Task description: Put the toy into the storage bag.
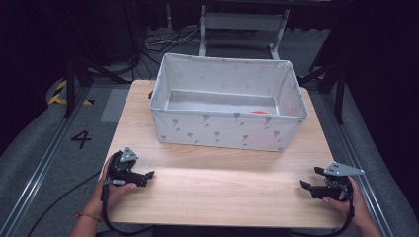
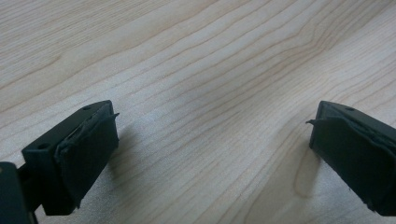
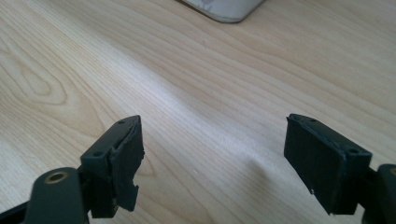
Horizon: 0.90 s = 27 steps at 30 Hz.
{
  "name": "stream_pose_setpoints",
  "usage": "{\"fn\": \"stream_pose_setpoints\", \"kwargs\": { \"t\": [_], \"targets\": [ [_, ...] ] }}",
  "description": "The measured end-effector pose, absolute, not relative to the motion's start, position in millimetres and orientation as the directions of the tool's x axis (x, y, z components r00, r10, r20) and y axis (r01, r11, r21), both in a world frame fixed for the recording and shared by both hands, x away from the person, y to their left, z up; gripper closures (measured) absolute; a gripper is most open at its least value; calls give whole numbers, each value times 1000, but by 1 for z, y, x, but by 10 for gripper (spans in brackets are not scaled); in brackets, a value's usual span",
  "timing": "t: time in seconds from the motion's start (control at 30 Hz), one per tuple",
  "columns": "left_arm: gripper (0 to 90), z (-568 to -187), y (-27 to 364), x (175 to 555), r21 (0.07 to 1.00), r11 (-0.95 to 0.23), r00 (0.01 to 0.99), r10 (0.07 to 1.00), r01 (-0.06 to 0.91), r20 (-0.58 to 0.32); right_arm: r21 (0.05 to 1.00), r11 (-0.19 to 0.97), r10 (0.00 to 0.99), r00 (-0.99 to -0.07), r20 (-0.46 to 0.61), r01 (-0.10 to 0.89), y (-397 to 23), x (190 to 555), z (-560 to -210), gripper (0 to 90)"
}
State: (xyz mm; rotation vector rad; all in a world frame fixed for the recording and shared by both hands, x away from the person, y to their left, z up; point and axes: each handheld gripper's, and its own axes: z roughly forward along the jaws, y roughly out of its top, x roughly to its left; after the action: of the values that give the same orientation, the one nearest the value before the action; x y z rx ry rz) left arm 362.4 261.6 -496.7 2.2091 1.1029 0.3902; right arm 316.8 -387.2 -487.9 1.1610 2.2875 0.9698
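Both grippers, left (image 1: 148, 176) and right (image 1: 309, 178), rest wide apart, empty, near the fabric bin (image 1: 225, 129).

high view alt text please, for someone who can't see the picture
A person's hands rest two black hand-held grippers on a pale wooden table, the left hand-held gripper near the left edge and the right hand-held gripper near the right, both open and holding nothing. Behind them stands a grey rectangular fabric bin with a small orange thing inside.
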Motion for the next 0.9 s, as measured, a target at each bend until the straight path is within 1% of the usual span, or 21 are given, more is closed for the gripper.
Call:
{"fn": "stream_pose_setpoints", "kwargs": {
  "t": [0.1, 0.13, 0.2, 0.27, 0.9],
  "targets": [
    [15, -497, 261, 362, 654, -449, 605, 796, 609, -17, 734, 387, 834, -551, -22, 557, -393, 316, -495, 196],
    [15, -497, 262, 362, 653, -451, 606, 796, 609, -16, 728, 378, 844, -536, -17, 572, -394, 316, -499, 176],
    [15, -497, 262, 362, 653, -451, 605, 796, 609, -15, 729, 348, 852, -524, 17, 590, -398, 318, -501, 163],
    [15, -497, 261, 362, 653, -449, 604, 797, 610, -16, 727, 346, 855, -518, 16, 594, -399, 318, -502, 151],
    [9, -497, 261, 363, 654, -438, 597, 802, 617, -26, 726, 339, 860, -509, 18, 599, -398, 318, -502, 148]
  ]
}}
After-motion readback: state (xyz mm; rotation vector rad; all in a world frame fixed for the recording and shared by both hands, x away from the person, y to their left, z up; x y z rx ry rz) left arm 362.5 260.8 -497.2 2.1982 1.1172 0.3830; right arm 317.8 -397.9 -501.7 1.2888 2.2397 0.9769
